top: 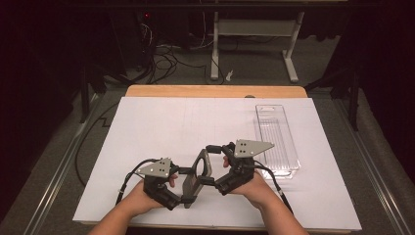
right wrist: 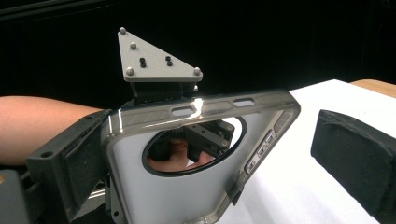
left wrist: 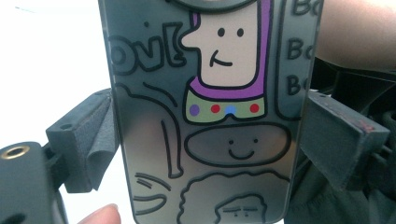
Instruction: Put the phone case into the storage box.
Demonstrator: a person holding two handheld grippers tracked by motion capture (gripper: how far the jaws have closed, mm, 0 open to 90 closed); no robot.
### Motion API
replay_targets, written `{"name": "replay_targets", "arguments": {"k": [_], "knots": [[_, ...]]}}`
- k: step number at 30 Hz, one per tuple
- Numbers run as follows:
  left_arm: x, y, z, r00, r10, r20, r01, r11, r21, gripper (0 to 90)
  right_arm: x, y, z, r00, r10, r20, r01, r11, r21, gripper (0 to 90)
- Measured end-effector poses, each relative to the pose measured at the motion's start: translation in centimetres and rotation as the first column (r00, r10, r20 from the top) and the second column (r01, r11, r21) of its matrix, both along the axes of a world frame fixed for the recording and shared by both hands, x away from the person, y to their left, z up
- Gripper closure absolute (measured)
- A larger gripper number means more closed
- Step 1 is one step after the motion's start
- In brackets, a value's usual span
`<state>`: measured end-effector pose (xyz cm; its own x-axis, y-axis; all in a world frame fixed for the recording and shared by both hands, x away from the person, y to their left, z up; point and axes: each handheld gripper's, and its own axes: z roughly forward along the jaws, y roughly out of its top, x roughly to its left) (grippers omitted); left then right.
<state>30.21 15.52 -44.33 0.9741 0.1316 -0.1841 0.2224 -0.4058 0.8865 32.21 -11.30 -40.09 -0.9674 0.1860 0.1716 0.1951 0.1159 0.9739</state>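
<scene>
left gripper: jaws closed on both side edges of the phone case | right gripper: jaws wide, case against one jaw, other jaw apart | case above desk

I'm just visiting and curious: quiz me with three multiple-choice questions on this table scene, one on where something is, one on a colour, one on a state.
1. Where does the clear plastic tray lie?
A. on the table's right side
B. on the table's left side
C. on the floor

2. What colour outlines the cartoon face on the phone case?
A. orange
B. purple
C. yellow

3. How is the phone case held?
A. lying flat, untouched
B. resting in the tray
C. lifted between the left gripper and the right gripper

Answers:
1 A: the high view shows it at the sheet's right edge.
2 B: the left gripper view shows a purple border.
3 C: both sets of jaws flank it above the table.
</scene>
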Motion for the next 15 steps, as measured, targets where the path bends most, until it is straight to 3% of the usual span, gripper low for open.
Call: {"name": "replay_targets", "arguments": {"k": [15], "knots": [[-0.07, -0.16, -0.02, 0.9996, -0.027, -0.005, 0.027, 0.9996, -0.003, 13.1, 0.04, 0.24, -0.13, 0.9986, 0.052, -0.008, -0.052, 0.998, 0.022, 6.5]]}}
